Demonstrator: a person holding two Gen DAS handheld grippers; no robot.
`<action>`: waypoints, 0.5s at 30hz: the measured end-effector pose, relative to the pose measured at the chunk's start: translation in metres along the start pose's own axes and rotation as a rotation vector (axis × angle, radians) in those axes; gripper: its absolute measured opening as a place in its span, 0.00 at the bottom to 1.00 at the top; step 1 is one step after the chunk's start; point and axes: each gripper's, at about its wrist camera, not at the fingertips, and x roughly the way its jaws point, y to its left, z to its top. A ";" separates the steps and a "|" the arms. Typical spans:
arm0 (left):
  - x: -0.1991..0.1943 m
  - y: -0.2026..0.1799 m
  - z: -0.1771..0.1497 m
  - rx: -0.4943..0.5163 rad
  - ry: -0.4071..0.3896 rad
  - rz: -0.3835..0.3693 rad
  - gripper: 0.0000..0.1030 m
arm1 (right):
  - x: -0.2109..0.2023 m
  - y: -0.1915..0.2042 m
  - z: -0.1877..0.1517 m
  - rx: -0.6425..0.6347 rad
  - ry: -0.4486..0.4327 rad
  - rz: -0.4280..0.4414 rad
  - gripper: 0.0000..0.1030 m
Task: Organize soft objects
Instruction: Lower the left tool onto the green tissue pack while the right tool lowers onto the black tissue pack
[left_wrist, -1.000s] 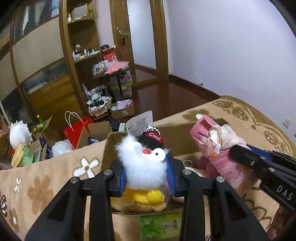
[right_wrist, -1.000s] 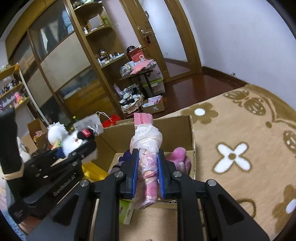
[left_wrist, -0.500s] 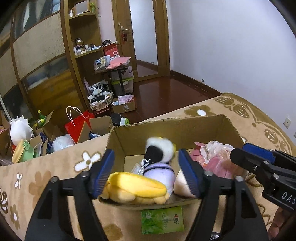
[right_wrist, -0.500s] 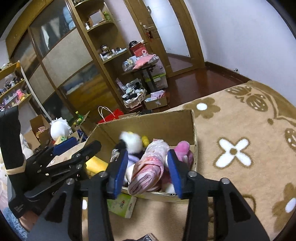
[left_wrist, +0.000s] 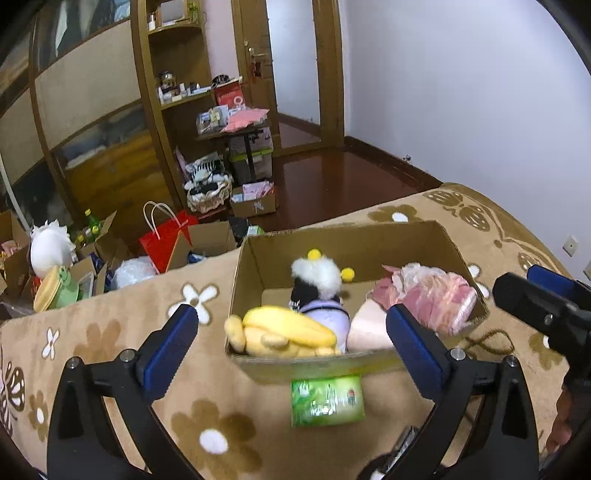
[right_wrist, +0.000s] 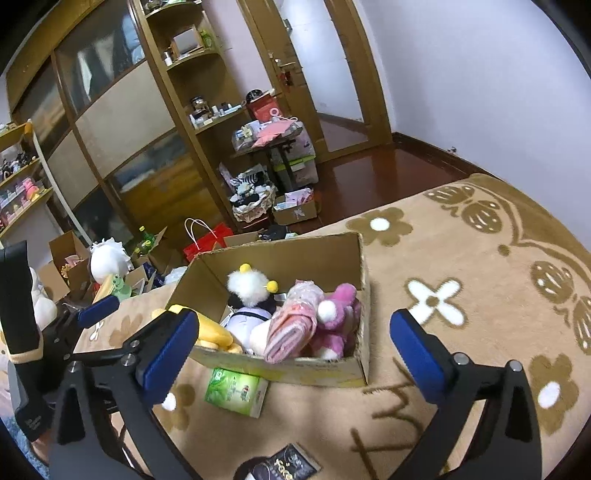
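Note:
A cardboard box stands on the brown flowered blanket. Inside lie a white-and-black plush with yellow pom-poms, a yellow plush, a pink wrapped bundle and a pink plush. My left gripper is open and empty just in front of the box. My right gripper is open and empty, also in front of the box; it shows at the right edge of the left wrist view.
A green packet lies on the blanket before the box. A dark packet lies nearer me. Beyond the bed edge are a red bag, open cartons, a white plush and wooden shelves.
Both grippers let go: the penguin plush and the pink bundle dropped into the box. Both grippers opened wide and drew back from the box.

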 end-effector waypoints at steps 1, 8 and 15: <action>-0.004 0.002 -0.001 -0.004 0.001 0.002 0.98 | -0.003 0.000 -0.001 0.003 0.001 -0.005 1.00; -0.034 0.011 -0.006 -0.033 0.007 0.015 0.98 | -0.022 -0.005 -0.009 0.053 0.024 -0.009 1.00; -0.046 0.015 -0.019 -0.051 0.045 0.003 0.98 | -0.029 -0.005 -0.028 0.074 0.068 -0.032 1.00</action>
